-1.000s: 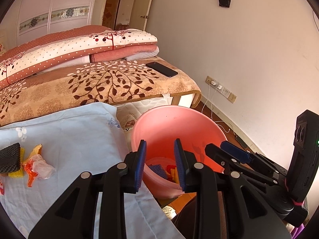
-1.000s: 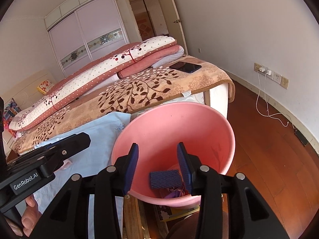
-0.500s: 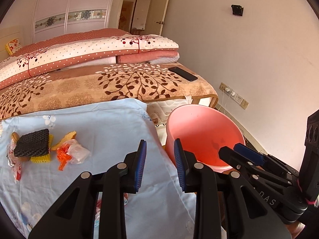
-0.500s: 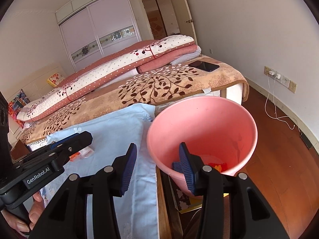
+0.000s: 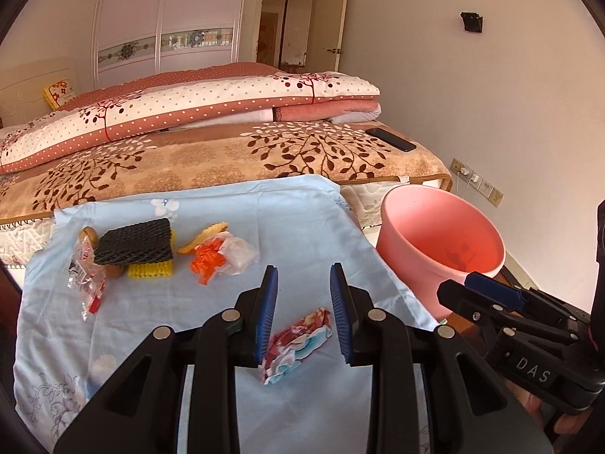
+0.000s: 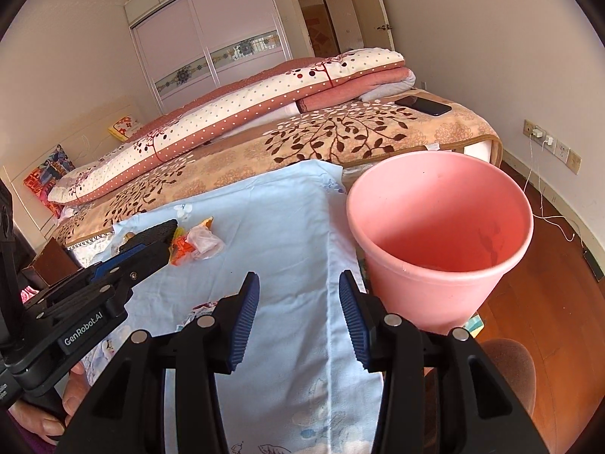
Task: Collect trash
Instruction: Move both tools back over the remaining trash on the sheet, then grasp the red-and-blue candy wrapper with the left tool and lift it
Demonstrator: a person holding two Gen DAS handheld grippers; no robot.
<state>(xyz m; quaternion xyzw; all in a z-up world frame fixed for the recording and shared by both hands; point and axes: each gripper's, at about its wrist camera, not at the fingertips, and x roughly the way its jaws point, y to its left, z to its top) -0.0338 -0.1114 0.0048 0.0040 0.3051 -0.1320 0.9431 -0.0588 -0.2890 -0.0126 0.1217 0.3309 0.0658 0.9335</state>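
left hand-held gripper (image 5: 302, 308): hanging spread over red wrapper (image 5: 297, 340) | right hand-held gripper (image 6: 298, 317): hanging spread, empty, beside pink bucket (image 6: 442, 242)

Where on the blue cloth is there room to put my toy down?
Bare blue cloth lies between the white and orange wrapper and the pink bucket. The far left is crowded around the black foam net.

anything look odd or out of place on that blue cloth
Yes: litter lies scattered on the blue cloth. A crumpled red wrapper lies below the open left claw, and farther back sit an orange bow with clear plastic, black foam netting on yellow netting, and a clear wrapper. The pink bucket stands upright beside the cloth.
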